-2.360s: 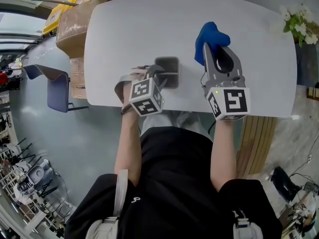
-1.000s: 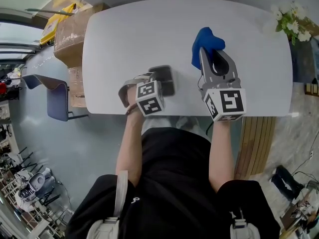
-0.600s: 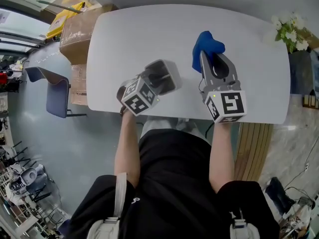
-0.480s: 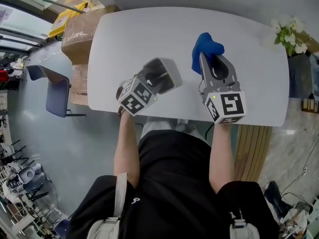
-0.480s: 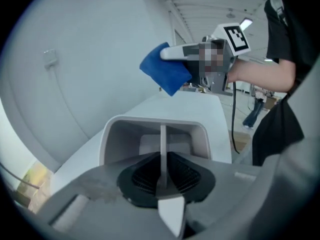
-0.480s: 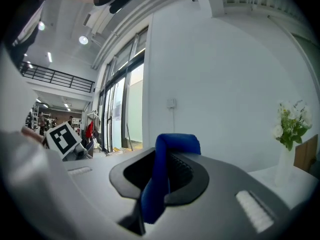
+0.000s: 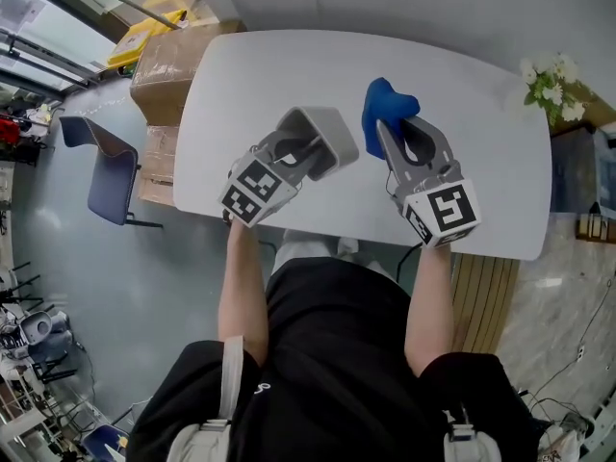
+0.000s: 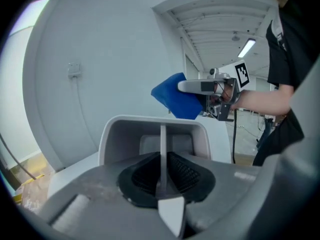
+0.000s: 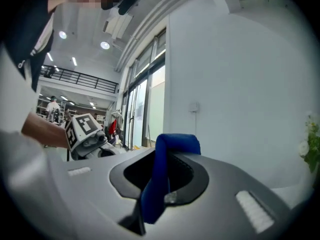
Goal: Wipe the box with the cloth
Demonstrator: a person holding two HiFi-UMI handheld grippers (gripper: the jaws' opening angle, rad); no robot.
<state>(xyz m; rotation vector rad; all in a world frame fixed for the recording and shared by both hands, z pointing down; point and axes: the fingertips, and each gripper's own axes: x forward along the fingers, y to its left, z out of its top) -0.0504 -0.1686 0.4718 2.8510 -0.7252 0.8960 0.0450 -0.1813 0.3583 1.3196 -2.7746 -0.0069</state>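
A small grey open box [image 7: 324, 132] is held off the white table [image 7: 269, 75], tipped toward the right. My left gripper [image 7: 306, 148] is shut on its thin wall; in the left gripper view the box [image 8: 125, 134] fills the lower middle with the wall pinched between the jaws of that gripper [image 8: 161, 176]. The blue cloth [image 7: 382, 106] sticks out of my right gripper [image 7: 387, 131], which is shut on it just right of the box. In the right gripper view the cloth [image 9: 167, 164] hangs folded through the gripper [image 9: 160, 186]. The cloth [image 8: 177, 103] stays apart from the box.
Cardboard boxes [image 7: 166, 58] stand past the table's far left corner, with a blue chair [image 7: 100, 165] on the floor to the left. White flowers [image 7: 546, 80] sit at the table's right end. A plain white wall rises behind the table.
The left gripper has lifted the box off the table and tipped it toward the right. The right gripper with the cloth has drifted slightly left, closer to the box.
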